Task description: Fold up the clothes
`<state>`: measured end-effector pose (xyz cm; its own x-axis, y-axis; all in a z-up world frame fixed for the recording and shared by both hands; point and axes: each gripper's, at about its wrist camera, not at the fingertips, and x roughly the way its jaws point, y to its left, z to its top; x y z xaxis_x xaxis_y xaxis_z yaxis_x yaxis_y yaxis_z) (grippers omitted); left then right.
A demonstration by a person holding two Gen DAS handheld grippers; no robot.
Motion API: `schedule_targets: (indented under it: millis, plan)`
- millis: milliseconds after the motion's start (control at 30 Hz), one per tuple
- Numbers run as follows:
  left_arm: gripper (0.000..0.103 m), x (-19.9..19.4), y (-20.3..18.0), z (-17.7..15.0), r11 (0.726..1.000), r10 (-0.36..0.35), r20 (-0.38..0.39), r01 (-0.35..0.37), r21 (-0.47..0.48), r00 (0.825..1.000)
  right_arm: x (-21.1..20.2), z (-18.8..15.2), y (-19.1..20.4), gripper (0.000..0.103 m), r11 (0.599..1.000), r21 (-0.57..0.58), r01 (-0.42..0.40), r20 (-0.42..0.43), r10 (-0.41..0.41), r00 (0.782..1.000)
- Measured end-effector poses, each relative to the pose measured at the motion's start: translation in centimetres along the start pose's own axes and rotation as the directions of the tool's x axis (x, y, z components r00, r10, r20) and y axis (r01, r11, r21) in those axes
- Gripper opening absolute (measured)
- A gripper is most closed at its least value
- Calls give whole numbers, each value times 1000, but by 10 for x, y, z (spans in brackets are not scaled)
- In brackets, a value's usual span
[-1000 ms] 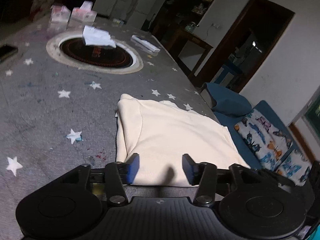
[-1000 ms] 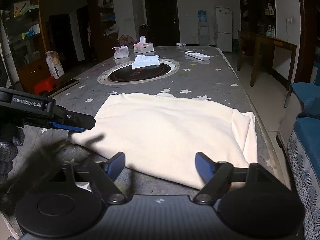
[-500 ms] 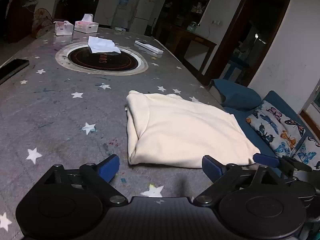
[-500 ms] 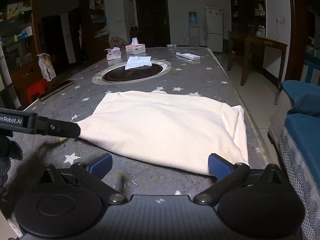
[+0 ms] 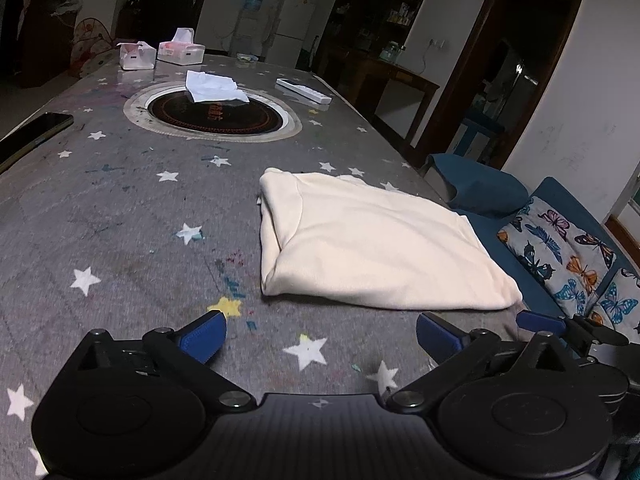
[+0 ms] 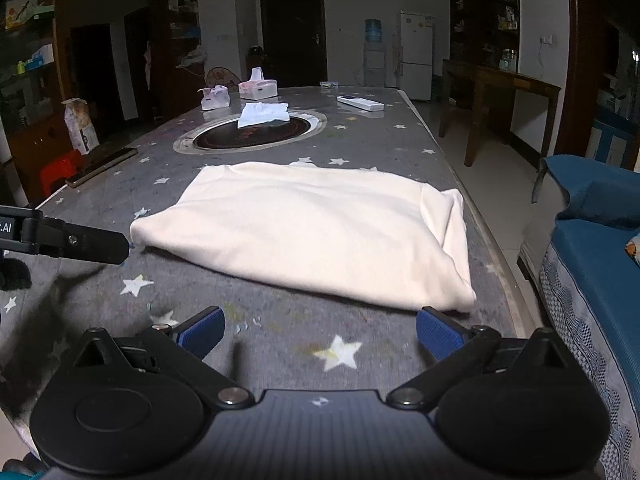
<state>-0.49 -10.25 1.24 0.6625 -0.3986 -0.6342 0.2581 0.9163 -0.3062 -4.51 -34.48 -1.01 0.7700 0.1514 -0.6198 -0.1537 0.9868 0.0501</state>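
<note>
A cream garment (image 5: 372, 240) lies folded into a flat rectangle on the grey star-patterned table (image 5: 120, 220). My left gripper (image 5: 320, 332) hovers just short of its near edge, jaws opening wide, with only bare table between the blue pads. In the right wrist view the same garment (image 6: 312, 232) lies ahead. My right gripper (image 6: 320, 328) is open and holds nothing, its right pad close to the garment's near corner. A black finger of the left gripper (image 6: 88, 244) reaches toward the garment's left corner without touching it.
A round inset hotplate (image 5: 216, 116) with a white tissue (image 5: 214, 88) sits mid-table. Tissue boxes (image 5: 180, 50), a white remote (image 5: 304, 91) and a dark phone (image 5: 32, 136) lie farther off. A blue sofa with a butterfly cushion (image 5: 560, 248) stands past the table's right edge.
Both grippers have drawn back from the garment and opened wider. The left pads, earlier over the garment's near edge, now stand over bare table. The garment lies flat and still.
</note>
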Motion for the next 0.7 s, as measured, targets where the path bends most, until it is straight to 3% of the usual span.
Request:
schedule_targets:
  millis: [700]
  plan:
    - [103, -17, -9, -16, 1000, 6, 15, -7, 30, 1000, -15, -9, 11, 103, 1000, -4, 12, 22, -12, 1000]
